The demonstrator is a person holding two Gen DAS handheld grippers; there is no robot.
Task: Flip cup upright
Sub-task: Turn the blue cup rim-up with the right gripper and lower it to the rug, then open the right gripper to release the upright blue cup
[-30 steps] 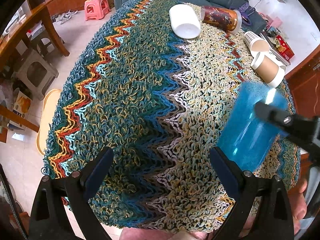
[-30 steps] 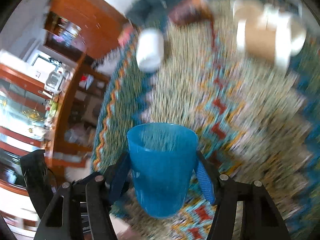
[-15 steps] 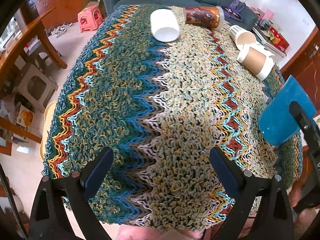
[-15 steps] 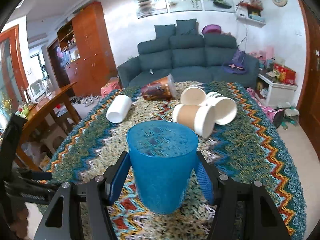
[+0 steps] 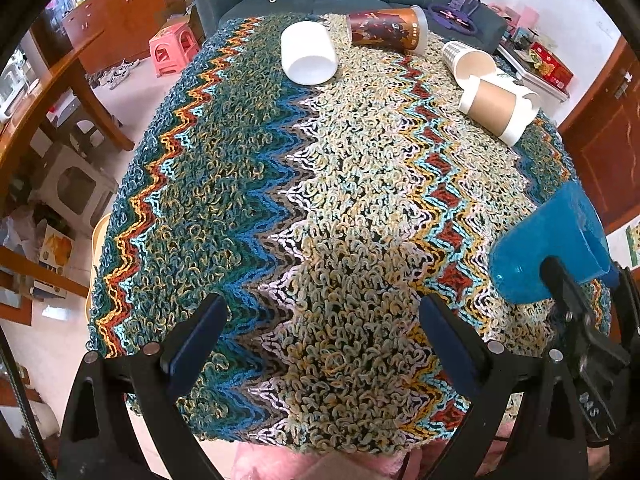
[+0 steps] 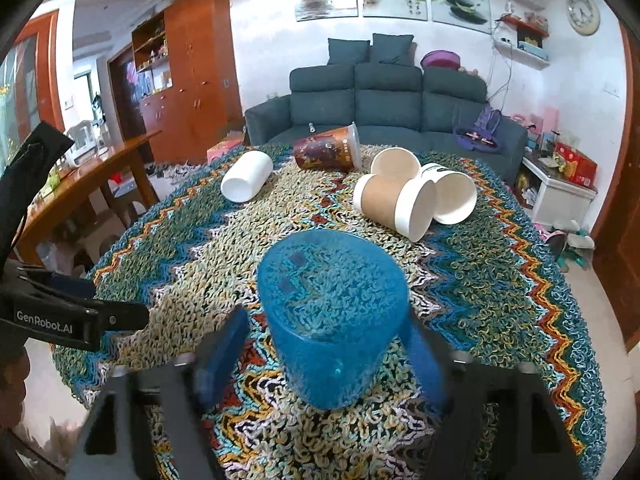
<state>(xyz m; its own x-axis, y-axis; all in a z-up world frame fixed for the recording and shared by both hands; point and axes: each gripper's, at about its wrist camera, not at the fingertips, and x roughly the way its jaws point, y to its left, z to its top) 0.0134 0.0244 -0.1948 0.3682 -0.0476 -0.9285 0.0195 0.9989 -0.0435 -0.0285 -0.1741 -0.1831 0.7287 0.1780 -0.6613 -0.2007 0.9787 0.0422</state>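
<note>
Blue cup [image 6: 334,320]: you are holding it mouth-up, low over the zigzag tablecloth [image 6: 500,288]; contact unclear.
Right gripper [image 6: 324,344]: clamping the cup's sides.
Left gripper [image 5: 320,344]: jaws apart, empty.
Remaining: you are yet to release; five cups are lying tipped.

The table [image 6: 500,280] is the landmark. A held cup [image 6: 332,320] sits between the right gripper's [image 6: 328,356] fingers over the table's near part, mouth up. Past it, toward the table's far right, three paper cups [image 6: 394,206] lie on their sides, touching one another. A lone cup [image 6: 246,176] lies on its side at the table's far left. Between these, at the far edge, a printed cup [image 6: 326,152] lies on its side. Behind the table stands a sofa [image 6: 384,108]. A stool [image 5: 172,50] stands on the floor off the table's far left. The left gripper [image 5: 320,344] hangs over the table's near edge, left of the held cup.
</note>
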